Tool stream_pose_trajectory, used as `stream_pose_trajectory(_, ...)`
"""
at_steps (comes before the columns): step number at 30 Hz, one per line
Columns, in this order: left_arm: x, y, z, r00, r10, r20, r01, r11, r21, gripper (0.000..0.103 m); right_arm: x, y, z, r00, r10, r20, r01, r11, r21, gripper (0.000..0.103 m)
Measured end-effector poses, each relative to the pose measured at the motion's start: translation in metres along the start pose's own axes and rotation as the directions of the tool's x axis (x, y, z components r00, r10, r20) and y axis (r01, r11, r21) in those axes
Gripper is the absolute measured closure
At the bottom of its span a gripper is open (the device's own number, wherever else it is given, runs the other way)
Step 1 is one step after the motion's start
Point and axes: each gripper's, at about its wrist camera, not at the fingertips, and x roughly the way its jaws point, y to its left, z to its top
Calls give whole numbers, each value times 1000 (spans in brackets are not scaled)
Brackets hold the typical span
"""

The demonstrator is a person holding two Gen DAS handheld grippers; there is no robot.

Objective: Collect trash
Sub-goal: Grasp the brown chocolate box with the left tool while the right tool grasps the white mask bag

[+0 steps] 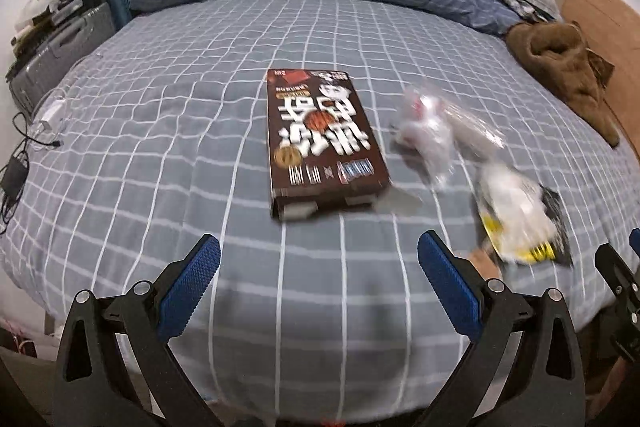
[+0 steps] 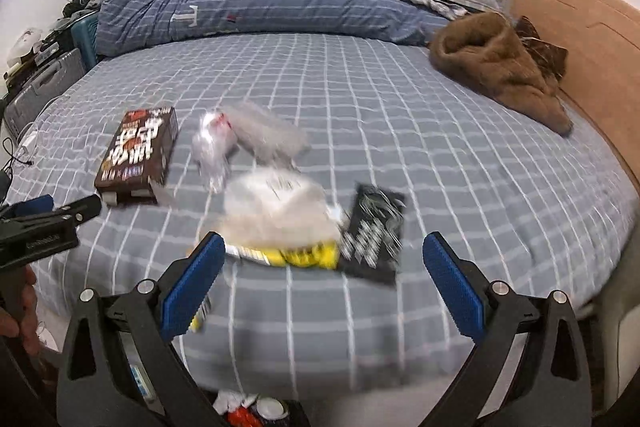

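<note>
Four pieces of trash lie on the grid-patterned bed sheet (image 2: 400, 115): one brown box (image 1: 320, 143) with white lettering, one crumpled clear plastic wrapper (image 1: 432, 131), one white and yellow packet (image 2: 280, 223), and one black packet (image 2: 376, 231) with white print. In the left wrist view the box lies near the middle of the bed, its open end toward the near edge, with the clear wrapper just to its right and the white and yellow packet nearer, further right. In the right wrist view the black packet touches the right side of the white and yellow packet. The left gripper (image 1: 319, 259) has its blue pads wide apart and holds nothing, above bare sheet at the near edge. The right gripper (image 2: 324, 259) is likewise spread wide and empty, with the two packets just beyond its tips. One rolled blue duvet (image 2: 256, 3) runs along the far edge, and one brown garment (image 2: 500, 67) lies far right by the wooden headboard (image 2: 584, 39). Between the trash and these the sheet is bare and open. A bin holding rubbish (image 2: 252, 407) shows below the right gripper.
</note>
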Motion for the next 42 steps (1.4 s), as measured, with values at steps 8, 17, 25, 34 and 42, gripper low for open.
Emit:
stream_pose_trajectory(8,58,2,39,998,-8,-57,5,999,-41,6,72,23,33,998,38,-43,-39,999,-22,9)
stream_pose_trajectory(17,82,-9,49,998,1,-55,-3,1000,-30,5,116,36,34,994,50,-102,-51,999,-6,11)
stream_pose_trajectory(25,83,-18,57,998,50,-48,-50,999,-13,6,127,42,29,990,54,-128,-56,998,-9,13)
stream_pose_trajectory(34,106,-19,58,992,90,-91,-94,995,-41,5,129,47,27,989,46,-137,-50,998,-23,14)
stream_pose_trajectory(42,118,-7,49,993,45,-106,-52,997,-64,14,136,45,25,985,44,-166,-48,999,-20,26)
